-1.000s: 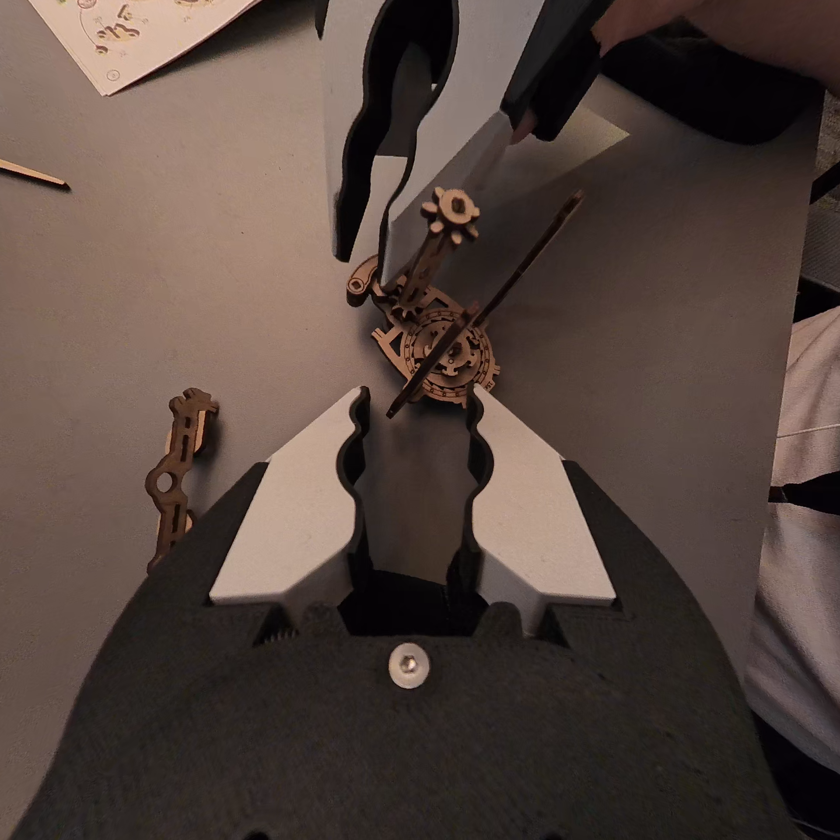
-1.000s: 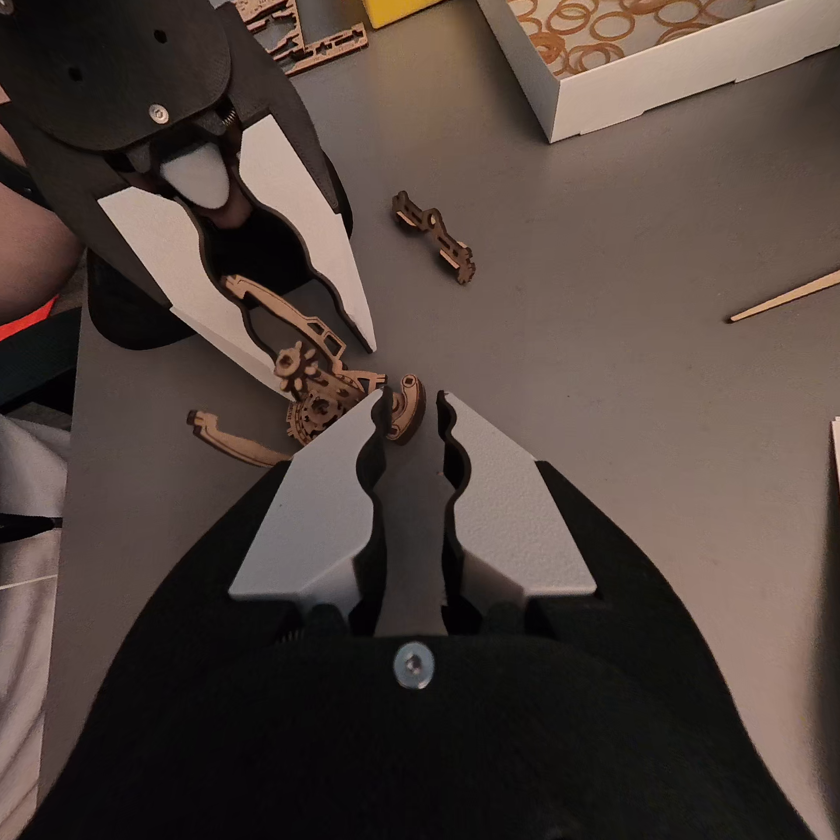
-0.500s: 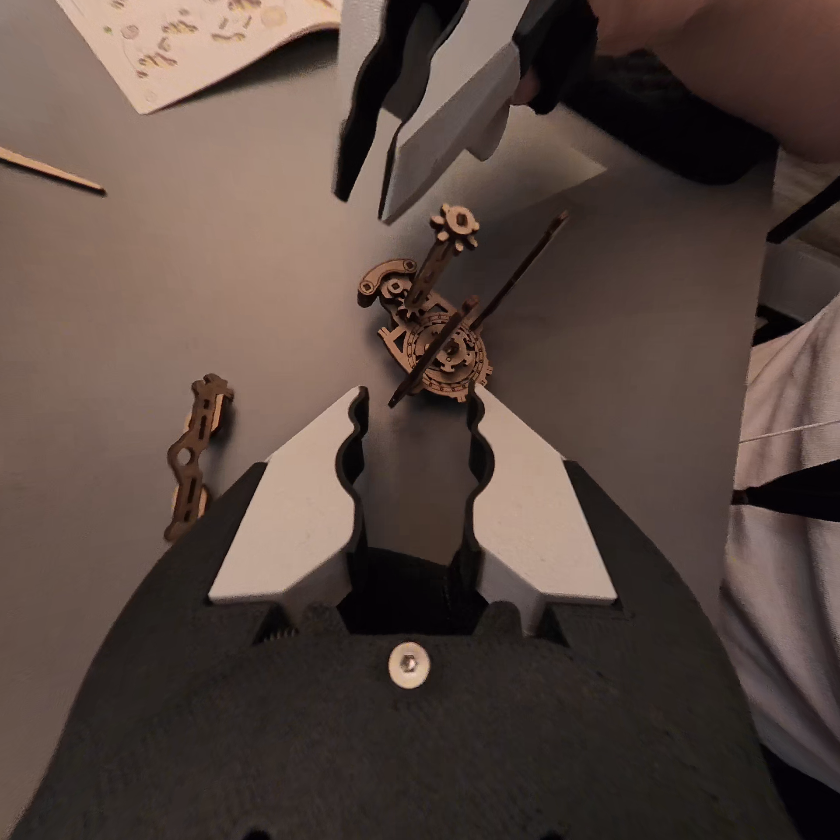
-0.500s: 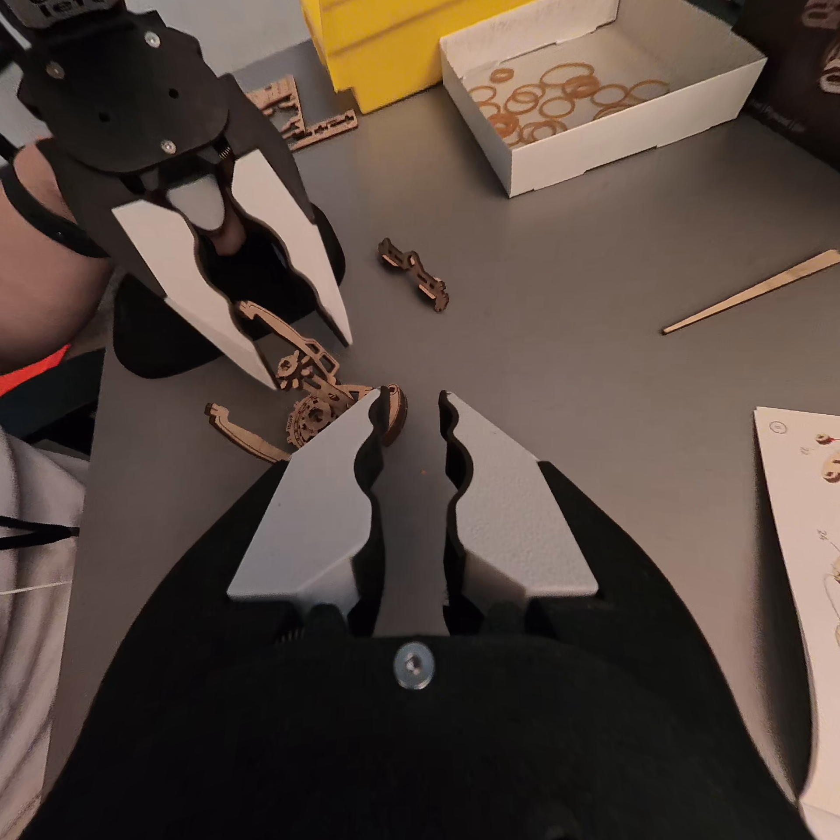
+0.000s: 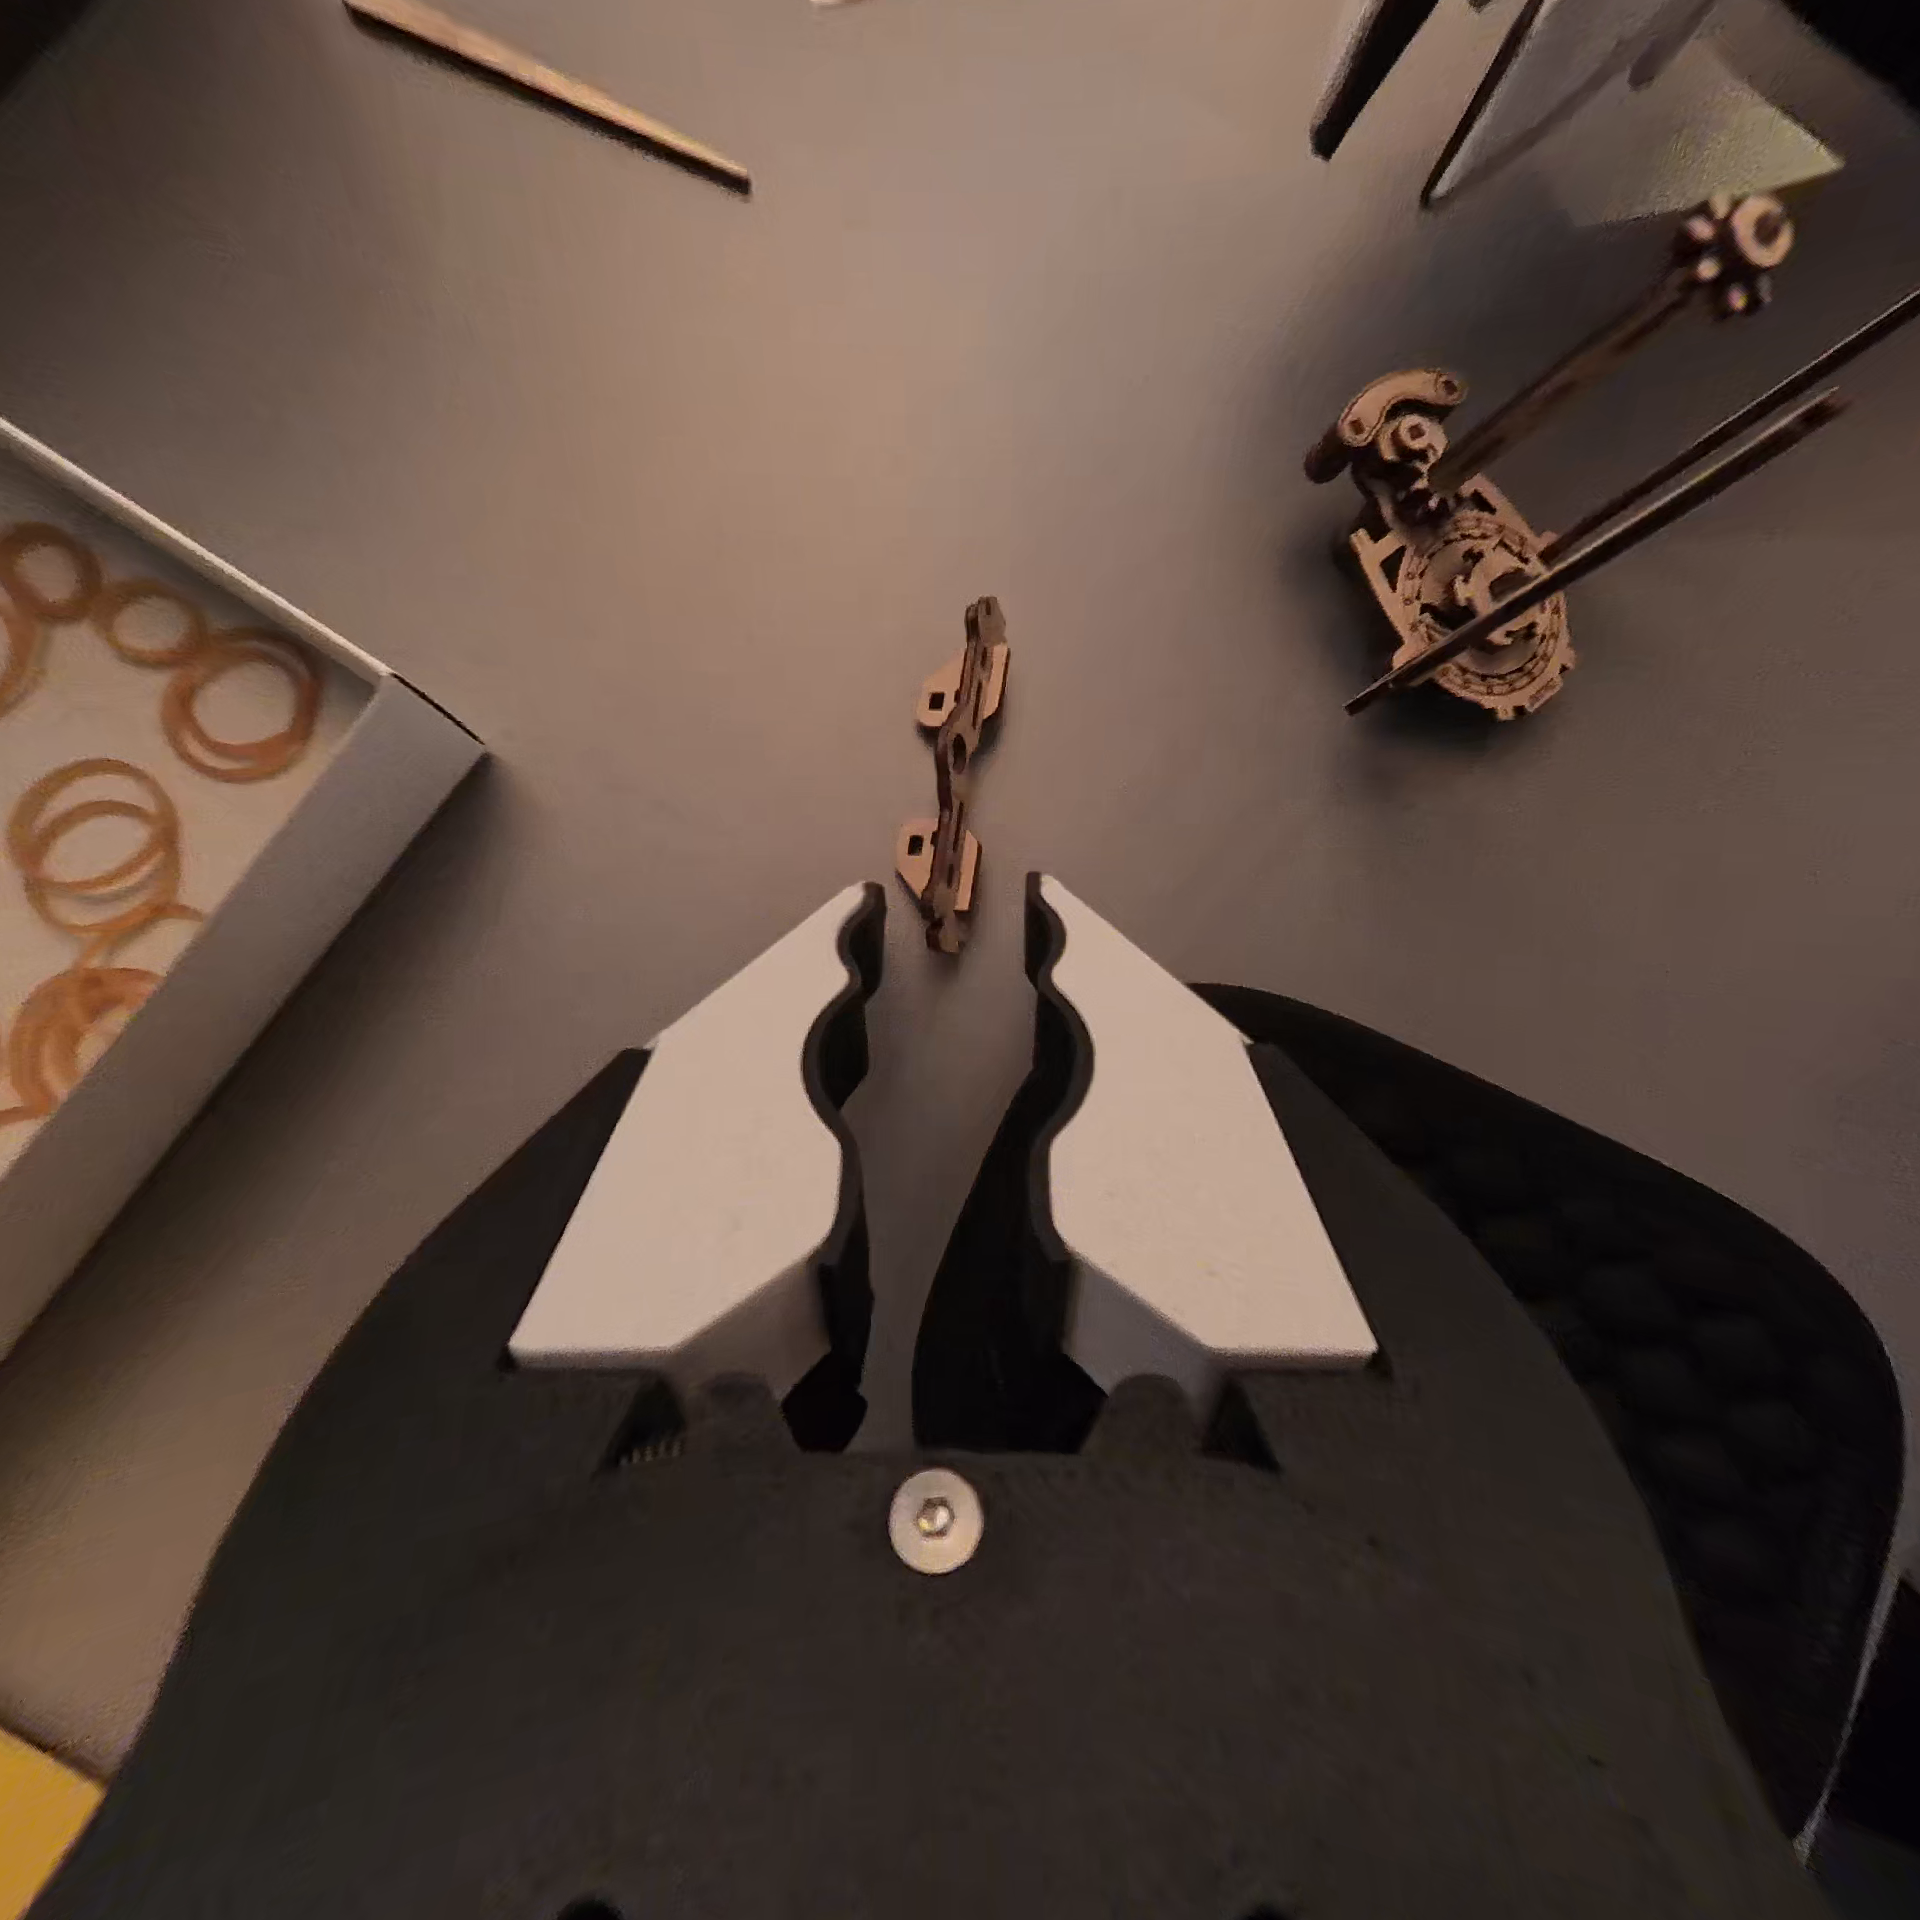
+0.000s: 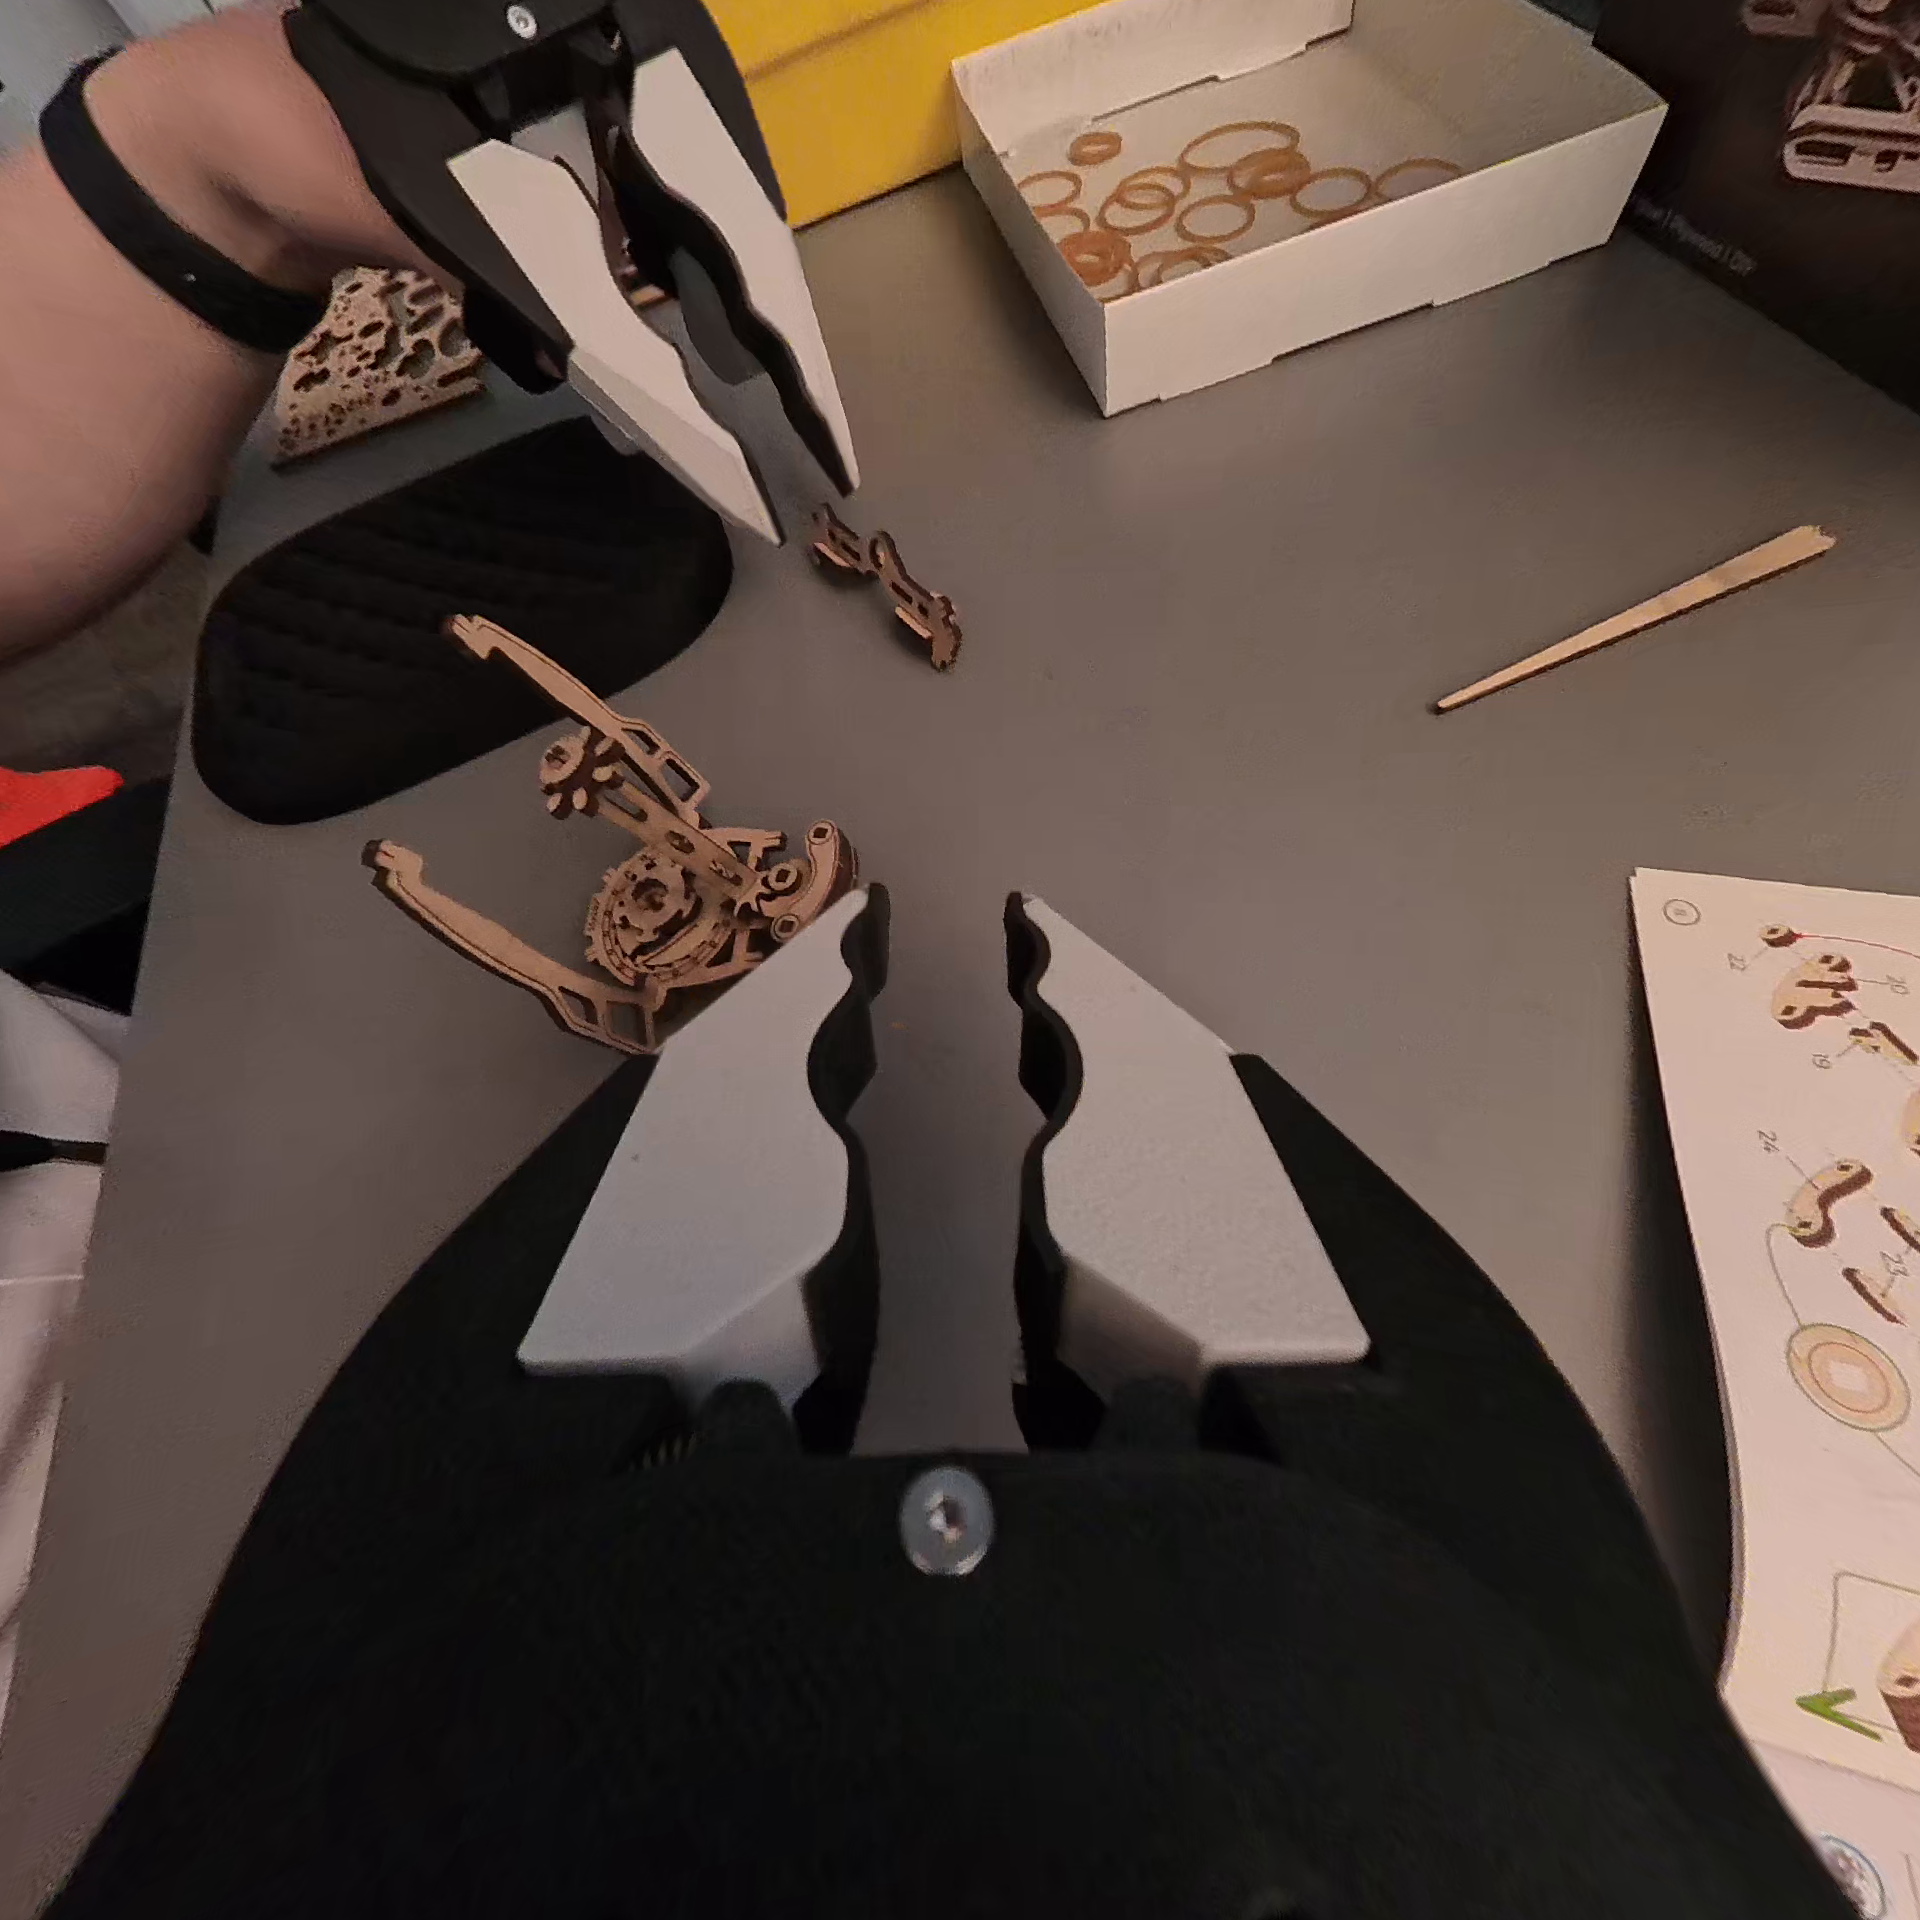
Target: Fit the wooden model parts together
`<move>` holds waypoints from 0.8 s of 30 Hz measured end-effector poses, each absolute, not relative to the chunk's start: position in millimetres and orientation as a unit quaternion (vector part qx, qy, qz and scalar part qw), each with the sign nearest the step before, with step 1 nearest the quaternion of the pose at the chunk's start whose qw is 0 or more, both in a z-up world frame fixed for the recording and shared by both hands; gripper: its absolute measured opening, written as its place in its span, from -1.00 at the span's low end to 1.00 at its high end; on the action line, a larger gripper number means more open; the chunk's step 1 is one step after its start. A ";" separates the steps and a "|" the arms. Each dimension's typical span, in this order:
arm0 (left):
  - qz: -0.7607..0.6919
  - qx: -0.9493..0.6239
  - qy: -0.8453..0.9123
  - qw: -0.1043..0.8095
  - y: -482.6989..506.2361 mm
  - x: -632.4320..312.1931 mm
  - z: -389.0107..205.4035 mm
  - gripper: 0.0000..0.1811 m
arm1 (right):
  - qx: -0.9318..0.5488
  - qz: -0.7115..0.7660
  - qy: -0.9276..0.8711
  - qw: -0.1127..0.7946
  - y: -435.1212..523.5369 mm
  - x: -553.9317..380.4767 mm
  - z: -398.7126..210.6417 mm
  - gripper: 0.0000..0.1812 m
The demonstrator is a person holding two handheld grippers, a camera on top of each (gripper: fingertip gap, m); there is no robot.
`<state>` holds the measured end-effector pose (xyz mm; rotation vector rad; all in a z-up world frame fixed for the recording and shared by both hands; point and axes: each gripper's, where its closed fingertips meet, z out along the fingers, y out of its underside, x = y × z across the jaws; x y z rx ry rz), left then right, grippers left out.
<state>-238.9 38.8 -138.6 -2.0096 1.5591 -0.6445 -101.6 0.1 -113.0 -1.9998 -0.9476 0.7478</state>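
Note:
A small flat wooden link part lies on the grey table, also in the right wrist view. My left gripper is open, its tips on either side of the part's near end; it also shows in the right wrist view. The wooden gear assembly with two long arms stands on the table, at the right in the left wrist view. My right gripper is open and empty, just right of the assembly; its fingers show at the top right of the left wrist view.
A white box of rubber rings stands at the back, beside a yellow box. A wooden stick lies to the right. An instruction sheet is at the right edge. A black pad and punched wooden sheet lie left. About 15 centimetres separates my left fingertips from my right.
My left gripper has swung away from the gear assembly to the loose link part and narrowed its opening. My right gripper has pulled back from the assembly and stays open.

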 end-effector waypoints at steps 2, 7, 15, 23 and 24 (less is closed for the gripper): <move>-0.239 -0.742 0.572 0.255 42.8 -237.2 -141.5 -0.79 | -0.789 0.297 -0.373 0.387 -0.1 -102.1 -115.3 -0.77; -0.294 -0.749 0.559 0.202 39.6 -232.8 -145.4 -1.00 | -0.796 0.291 -0.378 0.373 -0.5 -99.2 -123.6 -0.77; -0.372 -0.765 0.511 0.123 43.4 -222.4 -120.8 -0.82 | -0.766 0.296 -0.401 0.406 -1.7 -102.4 -112.2 -0.77; -0.364 -0.762 0.518 0.140 28.3 -227.8 -137.1 -0.85 | -0.778 0.292 -0.407 0.379 -2.1 -99.6 -125.1 -0.77; -0.352 -0.766 0.524 0.124 26.0 -229.6 -144.5 -0.82 | -0.780 0.290 -0.408 0.376 -2.0 -99.1 -126.3 -0.77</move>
